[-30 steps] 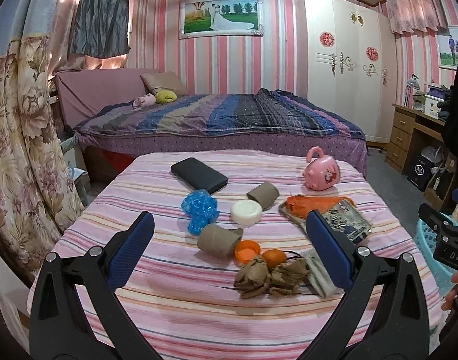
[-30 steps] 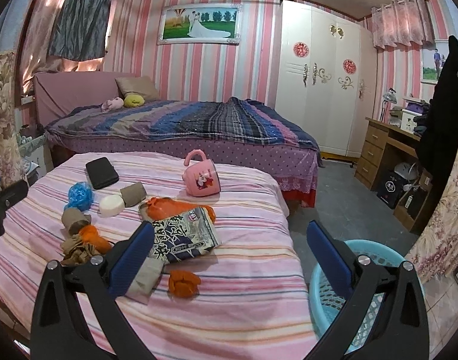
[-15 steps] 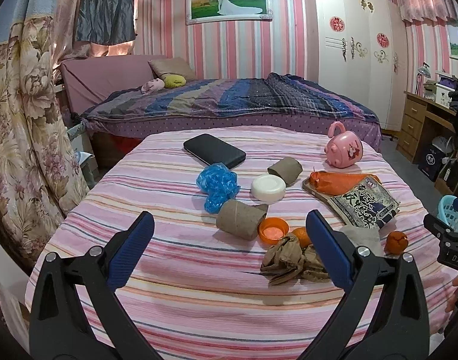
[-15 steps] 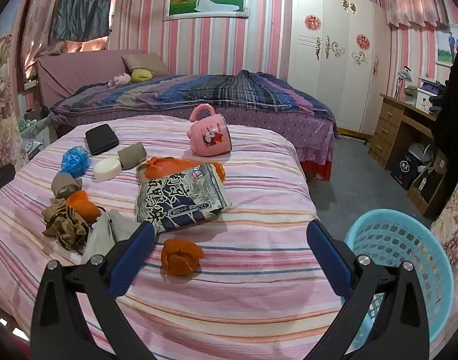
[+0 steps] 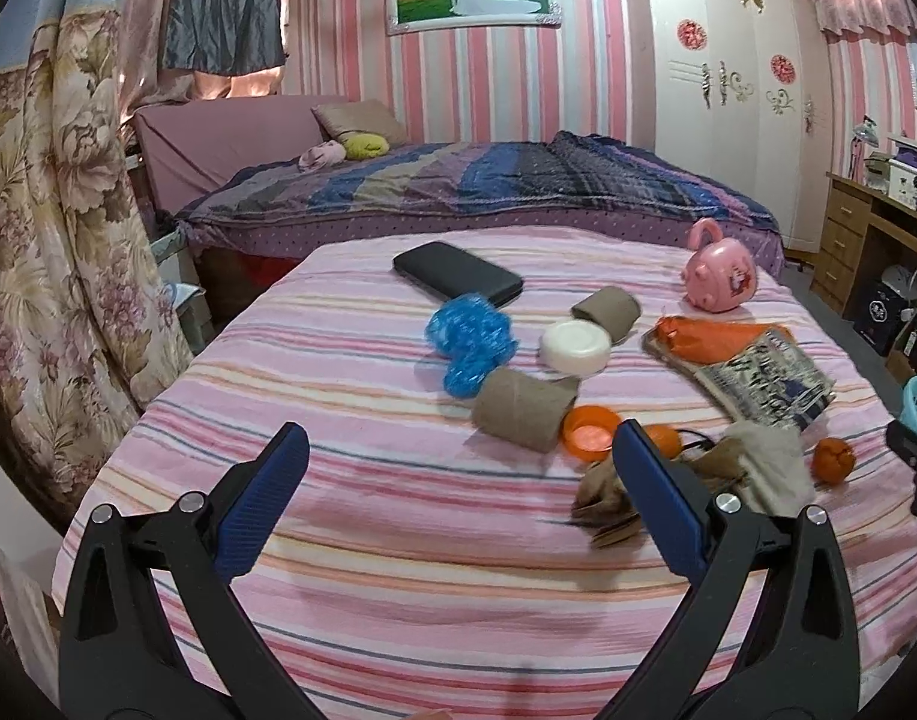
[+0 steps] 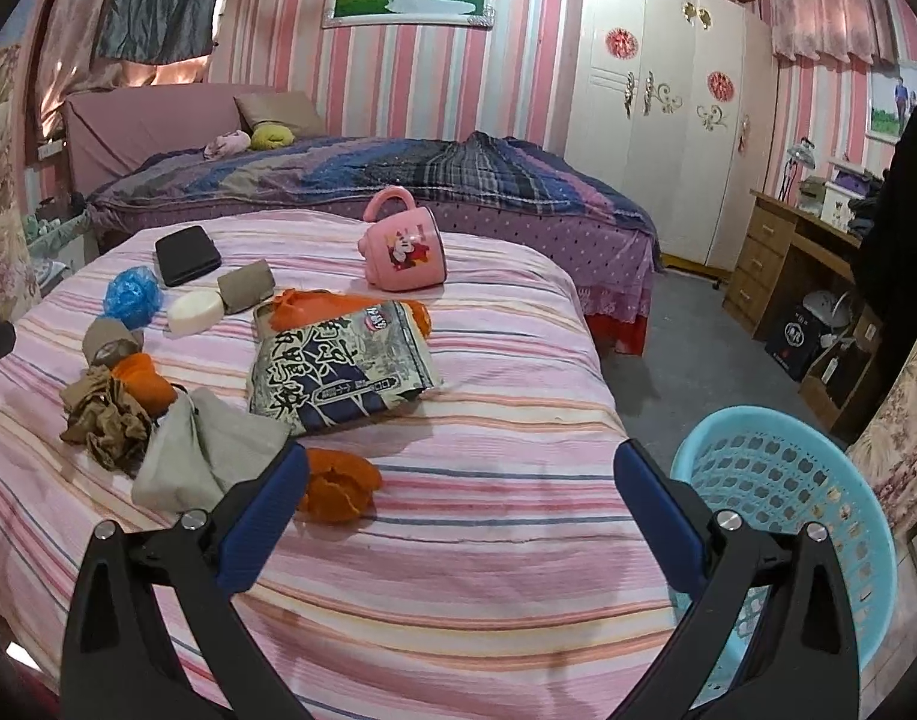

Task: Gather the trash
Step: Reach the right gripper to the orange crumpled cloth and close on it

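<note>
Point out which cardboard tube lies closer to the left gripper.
The cardboard tube beside the orange cap; the other tube lies farther back, behind the white soap.

peel (image 6: 337, 485) on worktop (image 6: 488, 498) just ahead of right hand-held gripper (image 6: 458, 495); basket (image 6: 782, 498) to its right, off worktop; mug (image 6: 405, 249) far ahead.

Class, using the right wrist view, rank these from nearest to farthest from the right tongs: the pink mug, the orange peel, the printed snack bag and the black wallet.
1. Orange peel: just ahead of the right tongs, by the left finger.
2. Printed snack bag: mid-table, beyond the peel.
3. Pink mug: on its side, farther back.
4. Black wallet: far left corner, farthest.
</note>
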Demonstrator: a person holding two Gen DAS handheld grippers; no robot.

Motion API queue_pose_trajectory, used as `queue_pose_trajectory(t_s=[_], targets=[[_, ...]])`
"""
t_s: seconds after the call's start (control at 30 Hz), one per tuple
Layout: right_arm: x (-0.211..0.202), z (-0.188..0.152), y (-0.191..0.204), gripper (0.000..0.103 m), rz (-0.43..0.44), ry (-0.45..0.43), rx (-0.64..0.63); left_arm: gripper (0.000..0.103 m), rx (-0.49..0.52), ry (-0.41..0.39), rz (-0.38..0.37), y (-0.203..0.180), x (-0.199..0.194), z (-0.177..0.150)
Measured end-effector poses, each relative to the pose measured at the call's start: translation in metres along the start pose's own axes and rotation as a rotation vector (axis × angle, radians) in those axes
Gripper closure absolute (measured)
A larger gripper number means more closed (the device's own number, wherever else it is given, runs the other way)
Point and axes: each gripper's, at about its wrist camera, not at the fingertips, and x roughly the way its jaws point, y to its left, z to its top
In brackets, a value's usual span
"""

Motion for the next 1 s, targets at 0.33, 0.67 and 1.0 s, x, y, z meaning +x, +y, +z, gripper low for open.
queue_pose_trajectory(t_s=[0.33,0.67,1.0], targets=[[0.0,-0.01,0.003,0.004,0.076,0.025,0.021,0.005,0.001,0.033,0.016,0.022,0.004,-0.014],[0.024,-0.013,0.023,0.005,0.094,0.08,-0.035,0.005,-0.013,0.028,0.013,0.028,0.005,-0.016],[0.048,-0.012,0.038,0.047,0.217,0.163,-0.094,0.005,0.0,0.042,0.021,0.021,0.011,-0.017]])
